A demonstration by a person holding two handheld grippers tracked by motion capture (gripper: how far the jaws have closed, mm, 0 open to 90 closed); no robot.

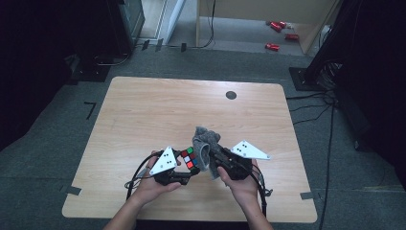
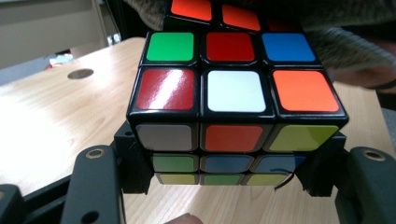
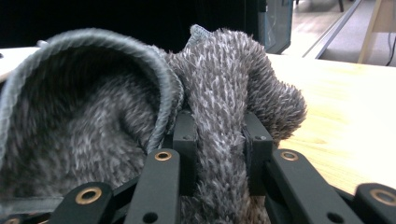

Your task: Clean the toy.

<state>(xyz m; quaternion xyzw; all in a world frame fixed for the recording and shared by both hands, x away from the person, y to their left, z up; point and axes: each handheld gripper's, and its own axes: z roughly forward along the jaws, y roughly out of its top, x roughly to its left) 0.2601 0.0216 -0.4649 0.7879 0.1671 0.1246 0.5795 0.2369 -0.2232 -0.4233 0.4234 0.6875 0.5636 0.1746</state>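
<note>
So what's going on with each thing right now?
Puzzle cube: scrambled colours, clamped between the left gripper's jaws.
Fuzzy grey cloth: bunched up, pinched in the right gripper, its open edge beside the cube.
Left gripper: shut on the cube.
Right gripper: shut on the cloth.
Table: bare wood.

Light wood table [image 1: 143,110] w/ rounded corners stood on grey carpet [image 1: 52,143]; a dark round grommet [image 1: 231,95] sat near its far edge, right of centre. Bits of tape [image 1: 90,109] marked the carpet left of the table, and more at both near corners. Black cables [image 1: 311,108] ran across the floor on the right toward dark equipment. Beyond, a pale wood partition [image 1: 268,12] stood w/ red objects [image 1: 277,26] scattered on the floor by it. Left and right edges of the room were v. dark; lighting dim overall.
</note>
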